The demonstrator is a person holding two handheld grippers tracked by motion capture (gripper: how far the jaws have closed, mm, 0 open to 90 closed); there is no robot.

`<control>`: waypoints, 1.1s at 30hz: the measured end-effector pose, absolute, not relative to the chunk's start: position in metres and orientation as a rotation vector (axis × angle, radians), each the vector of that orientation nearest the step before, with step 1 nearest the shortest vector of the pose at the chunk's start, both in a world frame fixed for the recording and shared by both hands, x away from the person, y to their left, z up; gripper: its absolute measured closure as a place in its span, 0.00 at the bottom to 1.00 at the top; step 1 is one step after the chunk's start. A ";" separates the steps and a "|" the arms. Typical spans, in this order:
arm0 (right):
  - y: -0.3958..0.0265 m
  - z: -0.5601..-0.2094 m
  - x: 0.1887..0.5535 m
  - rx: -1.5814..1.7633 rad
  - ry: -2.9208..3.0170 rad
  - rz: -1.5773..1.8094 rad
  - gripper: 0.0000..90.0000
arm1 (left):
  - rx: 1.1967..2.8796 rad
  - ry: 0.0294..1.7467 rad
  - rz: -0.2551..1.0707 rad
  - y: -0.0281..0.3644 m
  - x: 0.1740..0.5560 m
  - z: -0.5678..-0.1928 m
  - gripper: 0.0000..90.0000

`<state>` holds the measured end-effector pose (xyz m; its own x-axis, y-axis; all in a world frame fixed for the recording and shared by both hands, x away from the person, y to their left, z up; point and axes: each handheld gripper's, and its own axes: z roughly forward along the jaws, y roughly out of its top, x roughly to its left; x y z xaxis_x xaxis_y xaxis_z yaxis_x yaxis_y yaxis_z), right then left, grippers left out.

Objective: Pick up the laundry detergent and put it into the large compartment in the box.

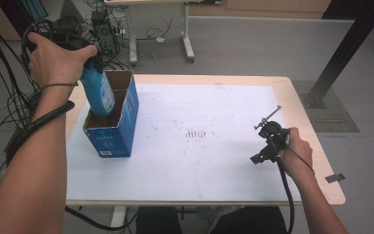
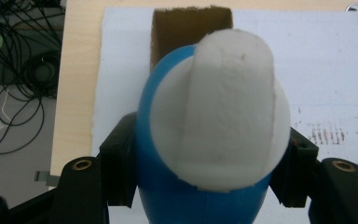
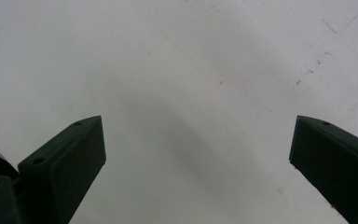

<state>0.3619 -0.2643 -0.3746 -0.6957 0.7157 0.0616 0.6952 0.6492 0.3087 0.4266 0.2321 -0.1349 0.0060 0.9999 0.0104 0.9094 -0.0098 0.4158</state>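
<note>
A blue bottle (image 1: 97,92) with a white label hangs bottom-down in the open top of a blue cardboard box (image 1: 114,129) at the table's left. My left gripper (image 1: 85,58) is shut on the bottle's upper part, held from above by the left hand. In the left gripper view the bottle's white-labelled body (image 2: 219,112) sits between the two black jaws, with the box's brown opening (image 2: 186,28) beyond it. My right gripper (image 1: 268,139) rests low at the table's right, open. Its pads (image 3: 60,172) stand wide apart over the bare white sheet.
A white sheet (image 1: 199,141) covers most of the wooden table, with faint reddish marks (image 1: 196,133) near its middle. Cables (image 1: 0,97) and equipment crowd the floor at the left. A black stand leg (image 1: 341,53) rises at the back right.
</note>
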 end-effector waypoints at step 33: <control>-0.264 -0.381 0.361 1.207 2.804 0.471 0.04 | 2.046 2.018 0.381 0.228 0.431 -0.215 0.42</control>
<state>0.3611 -0.2641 -0.3814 -0.6935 0.7169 0.0713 0.7008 0.6484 0.2974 0.4314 0.2278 -0.2153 0.0110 0.9998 0.0152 0.9366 -0.0157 0.3501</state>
